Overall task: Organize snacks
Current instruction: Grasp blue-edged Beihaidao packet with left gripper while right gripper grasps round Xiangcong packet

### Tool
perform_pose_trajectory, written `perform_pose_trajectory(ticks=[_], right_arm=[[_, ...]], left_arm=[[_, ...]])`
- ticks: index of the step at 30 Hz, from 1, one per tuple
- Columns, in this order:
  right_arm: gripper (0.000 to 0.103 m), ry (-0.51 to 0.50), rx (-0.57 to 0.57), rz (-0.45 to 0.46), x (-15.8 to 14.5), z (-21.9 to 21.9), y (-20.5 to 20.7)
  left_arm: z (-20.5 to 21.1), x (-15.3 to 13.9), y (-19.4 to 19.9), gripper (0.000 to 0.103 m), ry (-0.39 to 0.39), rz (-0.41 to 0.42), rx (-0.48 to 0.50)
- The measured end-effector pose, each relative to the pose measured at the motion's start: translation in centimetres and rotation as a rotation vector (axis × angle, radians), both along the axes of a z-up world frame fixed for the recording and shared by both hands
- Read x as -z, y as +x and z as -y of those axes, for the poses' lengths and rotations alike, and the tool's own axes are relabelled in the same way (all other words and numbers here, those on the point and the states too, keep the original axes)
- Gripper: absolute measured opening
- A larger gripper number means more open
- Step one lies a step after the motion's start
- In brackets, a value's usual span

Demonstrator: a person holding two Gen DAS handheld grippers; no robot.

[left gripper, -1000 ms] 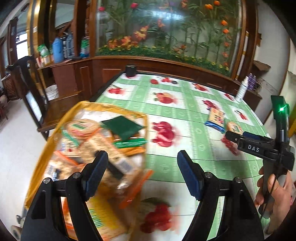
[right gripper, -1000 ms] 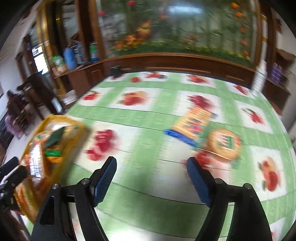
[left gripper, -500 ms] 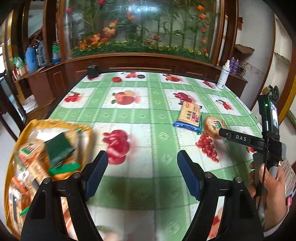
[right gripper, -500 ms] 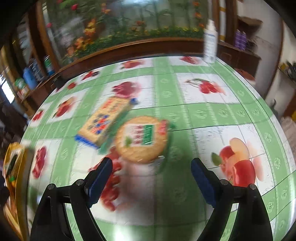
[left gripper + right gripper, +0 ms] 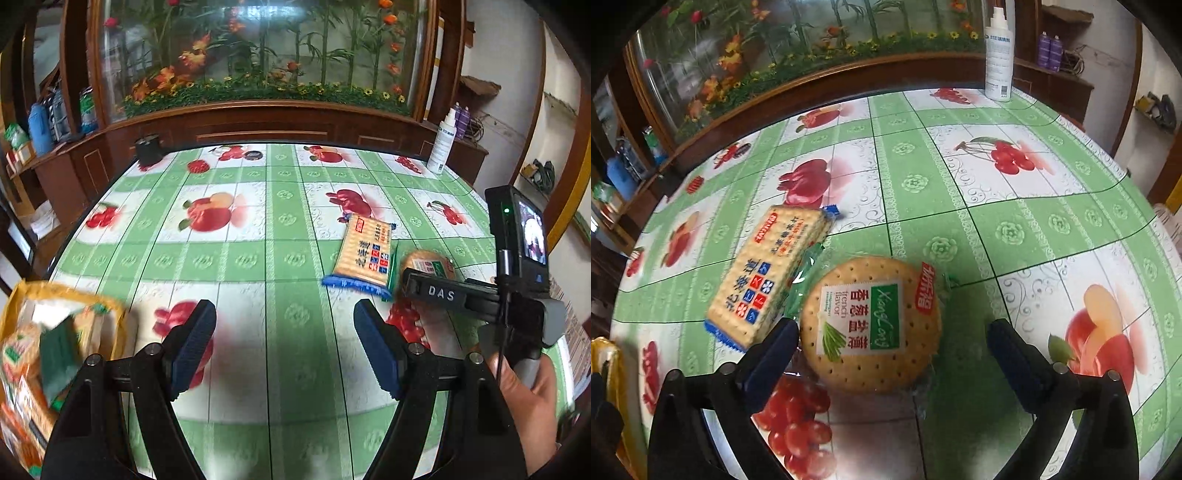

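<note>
A round cracker pack (image 5: pixel 871 325) with a green and white label lies on the fruit-print tablecloth, between the open jaws of my right gripper (image 5: pixel 890 354). A rectangular cracker pack (image 5: pixel 768 277) with blue ends lies just left of it, touching its wrapper. Both show in the left wrist view, the rectangular pack (image 5: pixel 364 254) and the round pack (image 5: pixel 428 262), which is partly hidden by the right gripper's body. My left gripper (image 5: pixel 284 339) is open and empty above the table. A yellow bag of snacks (image 5: pixel 40 354) sits at the left edge.
A white spray bottle (image 5: pixel 997 55) stands at the table's far right corner. A dark cup (image 5: pixel 147 149) and a small dark lid (image 5: pixel 253 155) sit at the far edge. A wooden cabinet with a glass flower display runs behind the table.
My right gripper has moved forward and down until its jaws flank the round pack. My left gripper has swung right, away from the yellow bag, which now sits at the view's left edge.
</note>
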State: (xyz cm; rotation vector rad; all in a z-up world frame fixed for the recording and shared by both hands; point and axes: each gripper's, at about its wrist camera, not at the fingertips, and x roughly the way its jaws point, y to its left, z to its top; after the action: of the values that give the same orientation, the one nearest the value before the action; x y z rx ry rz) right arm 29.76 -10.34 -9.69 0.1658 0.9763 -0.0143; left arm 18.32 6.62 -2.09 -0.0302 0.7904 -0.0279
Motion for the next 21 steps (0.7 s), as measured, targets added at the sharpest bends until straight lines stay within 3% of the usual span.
perform_pose_trajectory(ticks=[8, 12, 16, 19, 21], right_arm=[[0.103, 0.044, 0.029, -0.013, -0.1, 2.1, -0.2], [0.103, 0.038, 0.018, -0.028, -0.2, 1.1, 0.3], [0.103, -0.109, -0.052, -0.037, 0.4, -1.7, 0.5], [0.103, -0.101, -0.052, -0.024, 0.7, -1.2, 0.1], [0.094, -0.097, -0.050, -0.008, 0.6, -0.3, -0.4]], left_arm=[[1.2, 0.5, 2.8, 0.077, 0.008, -0.012, 0.021], [1.3, 0.8, 3.6, 0.077, 0.003, -0.018, 0.020], [1.6, 1.0, 4.3, 0.077, 0.009, -0.028, 0.026], [2.3, 1.2, 5.0, 0.077, 0.027, -0.036, 0.042], [3.2, 1.5, 5.6, 0.077, 0.043, -0.042, 0.071]])
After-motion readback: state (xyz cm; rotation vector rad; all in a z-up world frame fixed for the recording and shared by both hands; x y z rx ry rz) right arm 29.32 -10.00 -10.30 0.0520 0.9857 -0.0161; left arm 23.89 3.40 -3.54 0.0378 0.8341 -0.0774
